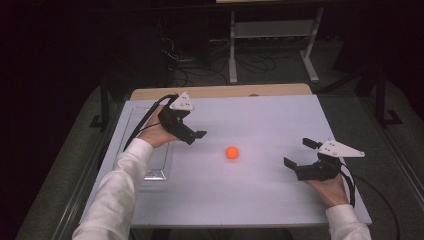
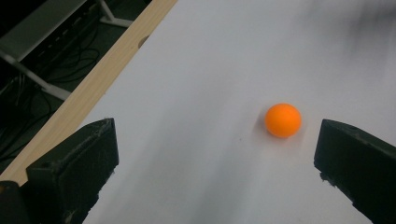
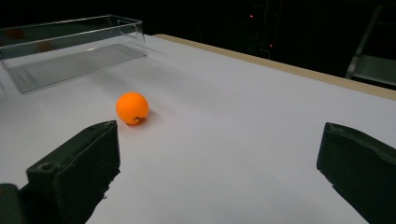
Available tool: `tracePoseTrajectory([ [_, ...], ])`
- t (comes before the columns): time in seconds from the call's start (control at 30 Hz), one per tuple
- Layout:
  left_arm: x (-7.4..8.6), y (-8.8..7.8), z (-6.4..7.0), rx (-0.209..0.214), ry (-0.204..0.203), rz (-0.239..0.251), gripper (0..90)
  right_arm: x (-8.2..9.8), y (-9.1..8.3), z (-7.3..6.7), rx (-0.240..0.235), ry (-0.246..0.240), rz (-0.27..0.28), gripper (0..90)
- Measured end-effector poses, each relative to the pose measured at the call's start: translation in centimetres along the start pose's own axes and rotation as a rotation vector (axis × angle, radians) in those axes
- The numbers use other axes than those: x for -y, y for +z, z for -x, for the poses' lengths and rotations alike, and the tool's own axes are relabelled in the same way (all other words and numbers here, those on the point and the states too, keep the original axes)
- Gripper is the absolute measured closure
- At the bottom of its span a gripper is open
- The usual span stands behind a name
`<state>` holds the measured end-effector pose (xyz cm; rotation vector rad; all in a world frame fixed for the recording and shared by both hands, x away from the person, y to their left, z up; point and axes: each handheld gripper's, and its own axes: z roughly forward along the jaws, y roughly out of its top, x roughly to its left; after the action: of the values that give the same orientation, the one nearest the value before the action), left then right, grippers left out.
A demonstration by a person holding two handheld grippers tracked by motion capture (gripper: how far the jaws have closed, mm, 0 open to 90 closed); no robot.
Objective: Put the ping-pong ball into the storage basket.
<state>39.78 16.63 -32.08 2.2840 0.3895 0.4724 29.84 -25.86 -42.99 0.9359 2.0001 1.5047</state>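
A small orange ball (image 1: 232,152) rests on the white tabletop (image 1: 265,115), roughly midway between the two hands. My left gripper (image 1: 196,137) is held up and to the left of it, pointing toward it, jaws wide apart and empty. In the left gripper view the ball (image 2: 283,120) lies ahead, close to the right-hand jaw, with the left gripper (image 2: 215,154) not touching it. My right gripper (image 1: 299,152) hovers to the right of the ball, open and empty. The right gripper view has the ball (image 3: 132,108) ahead of its left-hand jaw, and the right gripper (image 3: 219,158) stands apart from it.
A clear plastic box (image 1: 156,175) lies along the table's left side, under the left forearm; its wall (image 3: 70,46) appears behind the ball. A wooden strip (image 1: 225,91) borders the far edge. Beyond it are dark floor, cables and a metal stand (image 1: 272,30).
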Motion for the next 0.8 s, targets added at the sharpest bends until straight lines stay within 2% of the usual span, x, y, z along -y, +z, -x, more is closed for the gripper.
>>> tracePoseTrajectory([
  [0.23,-0.5,0.8,0.3,0.012,0.023,-0.014,0.0,0.0,0.0,0.0,-0.002,0.002,0.002,0.0],
  [0.8,-1.4,2.5,0.8,0.044,0.048,-0.036,0.0,0.0,0.0,0.0,-0.007,0.004,-0.002,0.0],
])
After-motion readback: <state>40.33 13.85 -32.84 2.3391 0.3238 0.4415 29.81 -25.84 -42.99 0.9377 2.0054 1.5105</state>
